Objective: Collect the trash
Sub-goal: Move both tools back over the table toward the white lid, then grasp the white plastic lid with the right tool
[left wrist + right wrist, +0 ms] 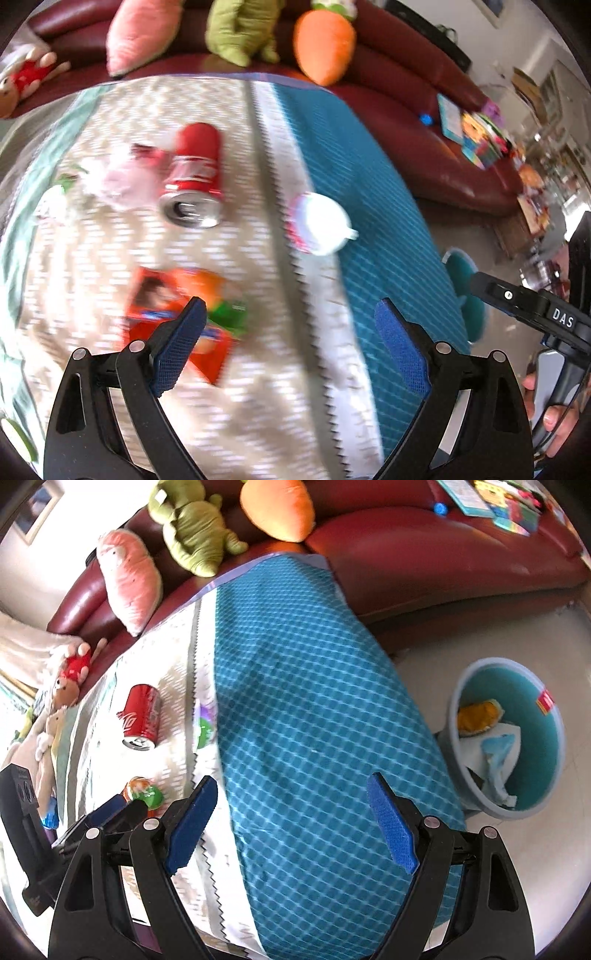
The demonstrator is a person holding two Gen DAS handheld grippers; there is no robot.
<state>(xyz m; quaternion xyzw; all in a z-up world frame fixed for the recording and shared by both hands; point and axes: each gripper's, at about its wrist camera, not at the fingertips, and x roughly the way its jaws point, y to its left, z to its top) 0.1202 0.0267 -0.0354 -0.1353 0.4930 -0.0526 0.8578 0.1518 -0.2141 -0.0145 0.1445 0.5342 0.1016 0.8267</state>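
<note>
Red aluminium catches my eye first: a cola can (194,177) lies on its side on the pale half of the tablecloth (369,184), a crumpled pink wrapper (122,173) touching its left flank; a white lidded cup (319,223) sits to its right at the teal seam; an orange snack packet (177,317) lies nearest, just beyond my left gripper (290,347), whose blue pads stand apart and hold nothing. My right gripper (291,819) hangs over the teal half, jaws likewise wide and empty; I judge both are carried spread so either can drop straight onto litter. On the floor to the right the grey bin (554,738) already holds crumpled paper, near enough the table's edge for short trips.
</note>
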